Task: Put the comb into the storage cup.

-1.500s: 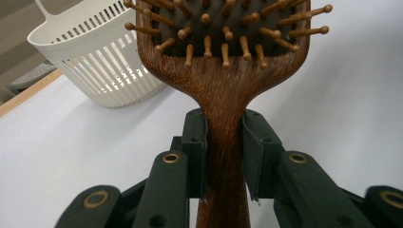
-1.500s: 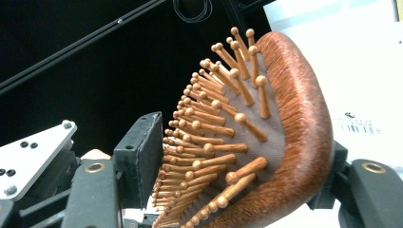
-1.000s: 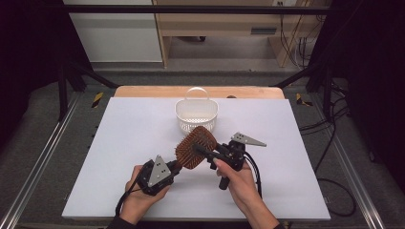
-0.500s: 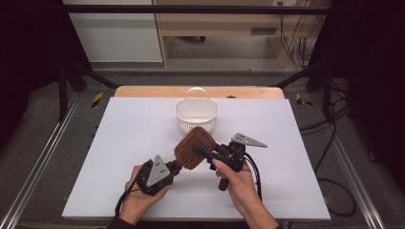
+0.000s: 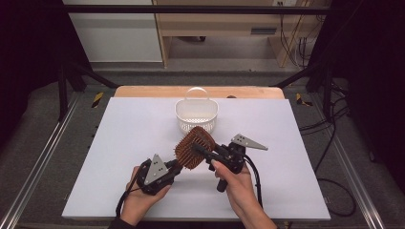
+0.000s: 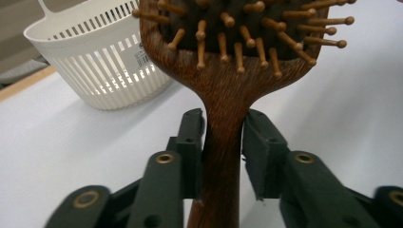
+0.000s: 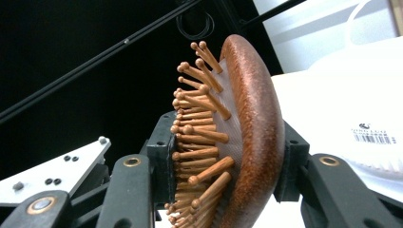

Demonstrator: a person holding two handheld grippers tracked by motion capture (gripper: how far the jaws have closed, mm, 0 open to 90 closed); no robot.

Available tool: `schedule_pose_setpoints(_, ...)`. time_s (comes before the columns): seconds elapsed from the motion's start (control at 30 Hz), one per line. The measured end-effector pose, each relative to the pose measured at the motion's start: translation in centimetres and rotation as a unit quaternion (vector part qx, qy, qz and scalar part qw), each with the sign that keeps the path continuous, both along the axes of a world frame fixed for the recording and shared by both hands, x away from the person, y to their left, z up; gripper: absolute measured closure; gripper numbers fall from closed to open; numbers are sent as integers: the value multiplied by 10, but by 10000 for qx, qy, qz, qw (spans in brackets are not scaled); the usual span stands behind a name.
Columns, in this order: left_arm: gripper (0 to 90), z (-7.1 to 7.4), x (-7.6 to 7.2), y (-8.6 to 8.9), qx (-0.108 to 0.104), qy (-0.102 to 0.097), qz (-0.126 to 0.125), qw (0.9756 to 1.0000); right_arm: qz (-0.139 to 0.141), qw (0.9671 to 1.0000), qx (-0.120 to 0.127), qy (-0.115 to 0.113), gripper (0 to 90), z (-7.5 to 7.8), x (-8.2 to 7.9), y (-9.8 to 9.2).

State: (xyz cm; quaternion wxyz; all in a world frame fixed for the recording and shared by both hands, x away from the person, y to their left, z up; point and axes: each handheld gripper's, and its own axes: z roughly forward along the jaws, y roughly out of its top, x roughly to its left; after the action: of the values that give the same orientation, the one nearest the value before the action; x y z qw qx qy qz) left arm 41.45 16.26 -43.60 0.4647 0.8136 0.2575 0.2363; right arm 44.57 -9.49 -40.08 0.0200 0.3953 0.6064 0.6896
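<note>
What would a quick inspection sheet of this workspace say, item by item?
Surface: white table, bare apart from the job's things.
Job's things: wooden hairbrush held up between both grippers; white slotted basket behind it.
Clutter: nothing seen.
Grippers: left gripper jaws just opening, brush handle between them; right gripper jaws just closing, clamped on the brush head.
Cables: black cable trails from the right gripper.
Surroundings: wooden furniture, floor cables at right.

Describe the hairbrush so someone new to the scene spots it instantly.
On the white table, just in front of the white slotted basket, both grippers meet. Between them, off the table, is the hairbrush: brown wood, oval head, ball-tipped wooden pins, the one brown object there.
</note>
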Motion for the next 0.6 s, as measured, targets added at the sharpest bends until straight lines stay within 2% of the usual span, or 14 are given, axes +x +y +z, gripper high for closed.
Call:
schedule_pose_setpoints(0.07, 578, 0, 0, 3, -144, 11, 44, 9999, -78, 10000, 5, -41, 533, 3, -1, -1)
schedule_pose_setpoints(0.17, 518, 0, 1, 8, -351, 148, 45, 9993, -194, 9997, 80, -105, 533, 7, -1, -8)
schedule_pose_setpoints(0.3, 416, 3, 1, 12, -624, 98, 269, 9976, -359, 9992, 79, -127, 531, 8, 2, -18)
schedule_pose_setpoints(0.37, 335, 4, 1, 15, -703, 29, 433, 9966, -429, 9990, 87, -107, 531, 7, 4, -23)
schedule_pose_setpoints(0.43, 275, 6, 0, 19, -774, -69, 646, 9949, -481, 9987, 117, -73, 531, 5, 6, -27)
schedule_pose_setpoints(0.5, 178, 8, 0, 25, -831, -164, 842, 9928, -514, 9986, 133, -60, 530, 5, 7, -30)
schedule_pose_setpoints(0.6, 49, 9, 3, 36, -1006, -312, 1193, 9873, -542, 9984, 154, -43, 529, 5, 8, -33)
